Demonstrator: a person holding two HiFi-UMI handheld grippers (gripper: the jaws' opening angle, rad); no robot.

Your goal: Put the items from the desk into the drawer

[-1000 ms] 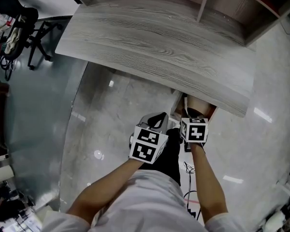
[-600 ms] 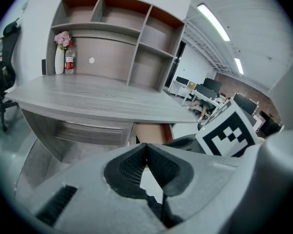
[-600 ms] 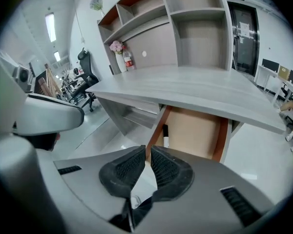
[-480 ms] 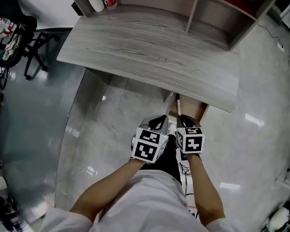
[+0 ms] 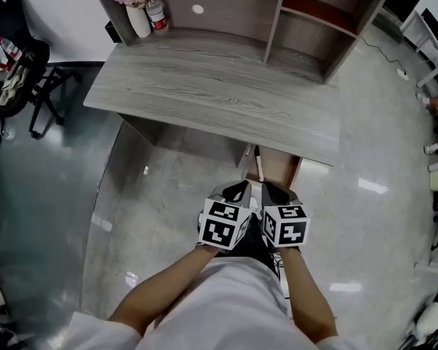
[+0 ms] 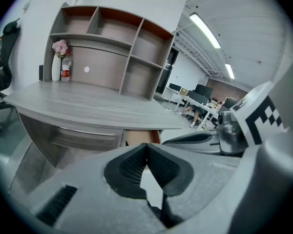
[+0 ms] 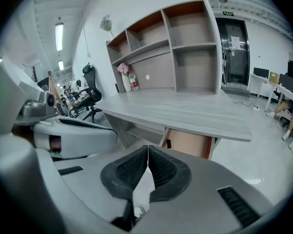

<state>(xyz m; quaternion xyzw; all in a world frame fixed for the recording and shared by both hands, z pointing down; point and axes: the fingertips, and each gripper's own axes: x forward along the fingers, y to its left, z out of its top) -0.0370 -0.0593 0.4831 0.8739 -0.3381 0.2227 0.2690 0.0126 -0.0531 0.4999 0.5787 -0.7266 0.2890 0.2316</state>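
The grey wooden desk (image 5: pixel 219 97) has a bare top apart from a vase and a bottle at its back left corner. Under its right end a drawer (image 5: pixel 276 168) stands pulled out, light brown inside, with a thin dark item (image 5: pixel 259 168) along its left wall. My left gripper (image 5: pixel 241 187) and right gripper (image 5: pixel 271 189) hang side by side just in front of the drawer, both shut with nothing between the pads. The left gripper (image 6: pixel 146 149) points at the drawer (image 6: pixel 139 136). The right gripper (image 7: pixel 147 152) faces the drawer (image 7: pixel 188 143) too.
A white vase of pink flowers (image 5: pixel 137 14) and a bottle (image 5: pixel 158 14) stand at the desk's back left. Open shelves (image 5: pixel 277 13) rise behind the desk. An office chair (image 5: pixel 18 64) sits far left. The floor (image 5: pixel 168 195) is glossy. More desks and a seated person (image 6: pixel 198 112) lie further off.
Both grippers have drawn back from the drawer toward my body and closer together. The head view has tilted up, showing more of the shelves, the vase and the bottle.
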